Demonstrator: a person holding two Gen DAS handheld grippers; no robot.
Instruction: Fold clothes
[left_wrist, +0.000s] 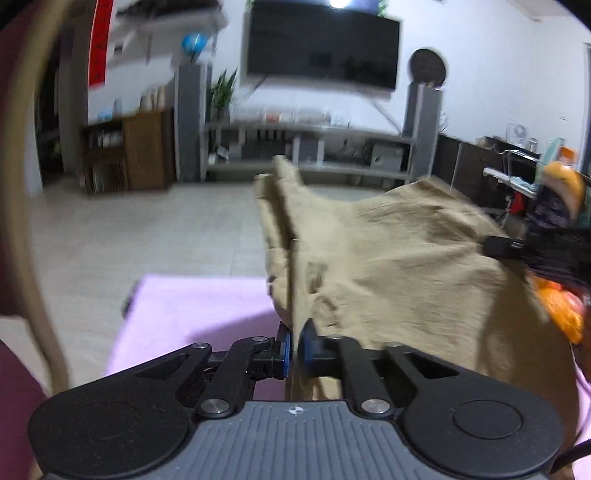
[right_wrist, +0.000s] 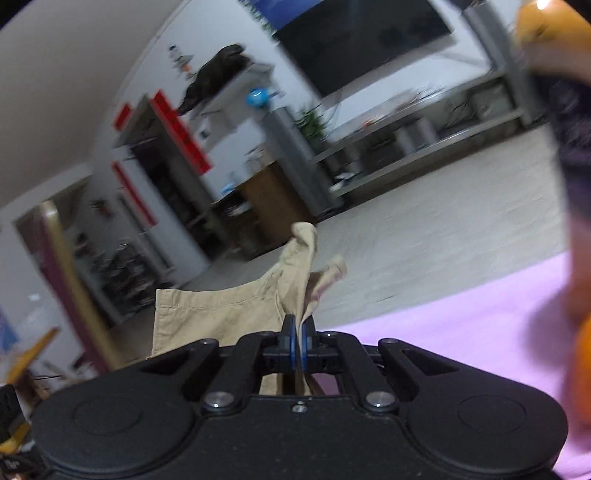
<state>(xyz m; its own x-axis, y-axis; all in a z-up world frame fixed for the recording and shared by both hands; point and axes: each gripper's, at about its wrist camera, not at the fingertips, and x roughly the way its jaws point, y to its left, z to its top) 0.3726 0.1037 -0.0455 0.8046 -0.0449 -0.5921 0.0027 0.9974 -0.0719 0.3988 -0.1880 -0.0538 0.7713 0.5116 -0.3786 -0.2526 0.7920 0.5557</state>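
Observation:
A tan garment (left_wrist: 388, 258) hangs in the air, stretched between both grippers above a pink cloth-covered surface (left_wrist: 192, 314). My left gripper (left_wrist: 294, 343) is shut on one edge of it, the fabric rising between the blue pads. My right gripper (right_wrist: 297, 343) is shut on another bunched edge of the garment (right_wrist: 229, 314), which sticks up past the fingertips. The right gripper's black body (left_wrist: 532, 254) shows at the right of the left wrist view, holding the far side of the cloth. Both views are motion-blurred.
Beyond the pink surface (right_wrist: 461, 317) lies a pale tiled floor (left_wrist: 147, 225). A wall-mounted TV (left_wrist: 321, 44) hangs over a low grey shelf unit (left_wrist: 306, 147). A wooden cabinet (left_wrist: 144, 151) stands left. The person's orange sleeve (right_wrist: 580, 354) is close at the right.

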